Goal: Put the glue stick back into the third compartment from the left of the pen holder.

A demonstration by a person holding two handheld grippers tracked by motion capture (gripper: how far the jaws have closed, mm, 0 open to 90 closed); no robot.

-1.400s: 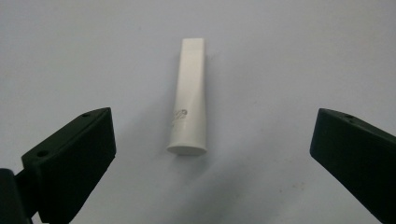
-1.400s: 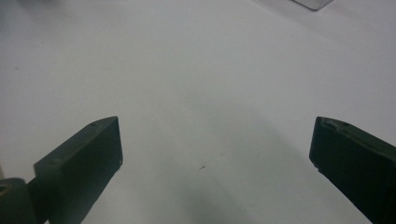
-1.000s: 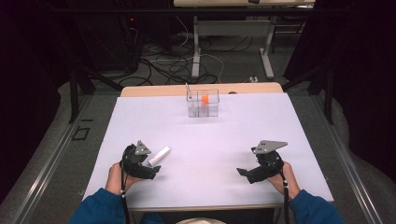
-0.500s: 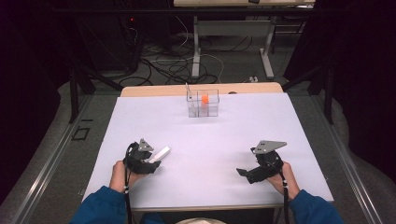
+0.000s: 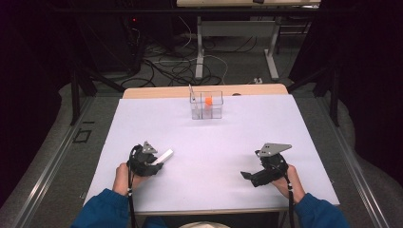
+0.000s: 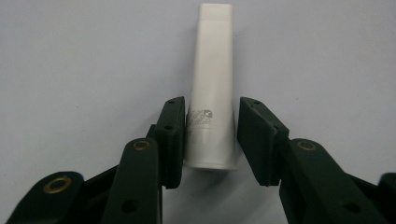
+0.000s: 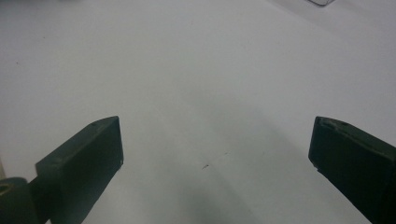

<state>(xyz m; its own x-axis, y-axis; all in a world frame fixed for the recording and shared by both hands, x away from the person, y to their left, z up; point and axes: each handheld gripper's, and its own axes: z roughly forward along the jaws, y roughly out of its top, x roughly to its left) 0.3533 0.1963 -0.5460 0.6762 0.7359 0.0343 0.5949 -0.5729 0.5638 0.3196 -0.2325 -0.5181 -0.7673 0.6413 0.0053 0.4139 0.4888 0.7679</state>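
While your left hand-held gripper (image 6: 210,140) has just been closing, the white tube (image 6: 212,88) lies on the bench (image 5: 228,142) between its jaws, one pad touching, long axis straight ahead; right hand-held gripper (image 7: 215,154) wide, well apart.

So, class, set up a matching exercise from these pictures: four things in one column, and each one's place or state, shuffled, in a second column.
Things:
1. white tube
2. orange object
3. right gripper
4. clear container

Places or states:
A. at the far edge of the table
B. jaws wide apart, nothing between them
C. lying flat between the left gripper's jaws
D. inside the clear container

Pairs: 1-C, 2-D, 3-B, 4-A
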